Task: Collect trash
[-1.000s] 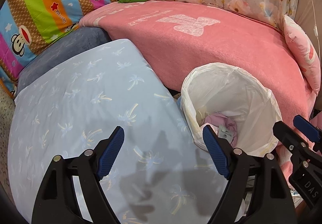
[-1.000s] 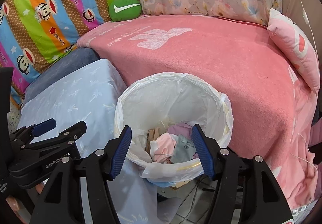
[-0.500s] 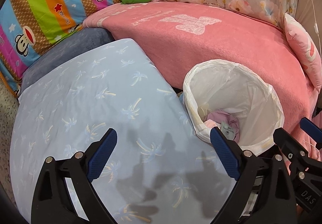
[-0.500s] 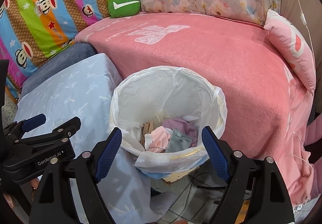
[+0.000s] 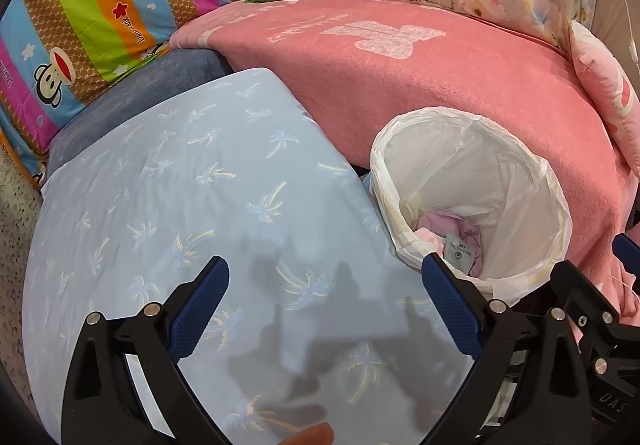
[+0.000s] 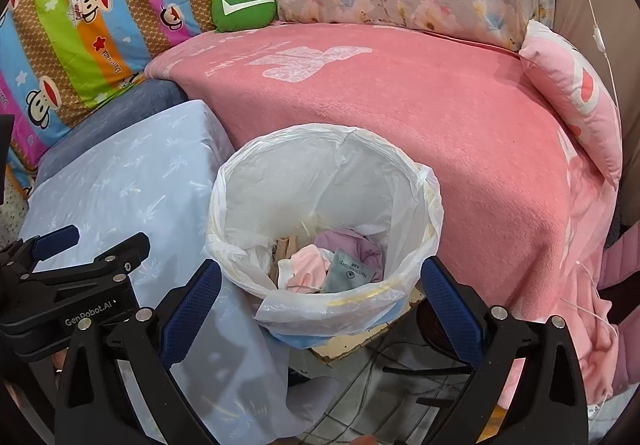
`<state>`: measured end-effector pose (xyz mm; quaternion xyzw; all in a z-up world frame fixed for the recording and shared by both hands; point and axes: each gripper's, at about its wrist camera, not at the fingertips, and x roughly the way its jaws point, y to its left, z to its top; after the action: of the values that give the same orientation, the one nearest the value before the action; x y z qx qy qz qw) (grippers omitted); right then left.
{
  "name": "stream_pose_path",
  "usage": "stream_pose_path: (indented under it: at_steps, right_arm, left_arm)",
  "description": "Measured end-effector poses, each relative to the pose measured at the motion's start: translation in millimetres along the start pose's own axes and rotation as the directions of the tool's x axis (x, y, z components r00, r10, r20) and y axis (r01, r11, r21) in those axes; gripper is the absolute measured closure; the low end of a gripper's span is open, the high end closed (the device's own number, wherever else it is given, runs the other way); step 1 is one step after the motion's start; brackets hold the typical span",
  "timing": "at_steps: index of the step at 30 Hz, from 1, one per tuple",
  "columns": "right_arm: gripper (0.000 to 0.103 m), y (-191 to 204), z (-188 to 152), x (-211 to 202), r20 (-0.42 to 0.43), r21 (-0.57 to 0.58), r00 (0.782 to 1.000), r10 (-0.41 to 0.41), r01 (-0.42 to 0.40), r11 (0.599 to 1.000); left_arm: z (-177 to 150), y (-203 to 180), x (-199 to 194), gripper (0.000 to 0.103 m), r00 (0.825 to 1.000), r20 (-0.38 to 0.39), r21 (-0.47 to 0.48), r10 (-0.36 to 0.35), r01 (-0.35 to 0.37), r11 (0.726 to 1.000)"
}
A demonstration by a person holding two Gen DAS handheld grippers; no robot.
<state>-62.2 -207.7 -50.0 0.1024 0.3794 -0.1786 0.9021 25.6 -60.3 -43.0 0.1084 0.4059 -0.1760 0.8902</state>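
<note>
2 grippers, both spread wide with nothing between the jaws: left gripper (image 5: 324, 293) above the pale blue palm-print cloth (image 5: 180, 185), right gripper (image 6: 320, 293) just in front of the bin's near rim. No loose trash on the cloth, nor on the pink blanket (image 6: 440, 105) behind the bin

Trash already down in the white-lined bin (image 6: 256, 181), which stands between the cloth's right edge and the blanket's front edge: pink and lilac crumpled pieces (image 6: 308, 265), a grey-green sachet (image 6: 348, 273), something brown (image 6: 284, 245) toward the bin's left wall. Liner folded over the rim, slack and bulging at the near side

Step in hand, by the look of it: a drop into the bin finished, jaws free, a fresh piece to be sought. May even be the last piece, since nothing more shows on either surface; floor below the bin only partly in view, with wires and a bit of cardboard (image 6: 360, 341), too unclear to call trash

Next move, as a judgement: a sweep of both cameras over floor and sofa corners for leftovers; failing that, a pinch on the loose liner rim at 2 opposite sides to gather the bag, gently, thin plastic being easy to tear
</note>
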Motion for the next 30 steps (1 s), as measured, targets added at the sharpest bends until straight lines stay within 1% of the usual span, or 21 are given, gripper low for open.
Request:
stream_pose_path:
  at_steps: [7,16,26,30]
  right_arm:
    - [0.006,-0.6,-1.6,-1.7,0.002,-0.012,1.0,-0.028,0.028,1.0]
    - [0.006,2.3,-6.7,-1.1,-0.001,-0.035,0.999,-0.044,0.044,0.998]
    - [0.006,7.7,-10.8,-0.5,-0.003,-0.052,0.999,-0.054,0.054,0.997]
    - [0.006,9.7,-12.4,-0.3,-0.005,-0.055,0.998,-0.06,0.059,0.997]
  left_arm:
    - [-2.9,0.4,0.0,0.008,1.0,0.0,-0.004,0.015,-0.015,1.0]
    - [-6.1,5.6,-1.6,0.007,0.999,0.003,-0.039,0.041,-0.041,0.998]
    - [-8.4,4.2,-2.9,0.007,0.999,0.002,-0.042,0.043,-0.043,0.998]
    - [-9.3,4.0,-1.8,0.007,0.999,-0.011,-0.049,0.045,-0.046,0.998]
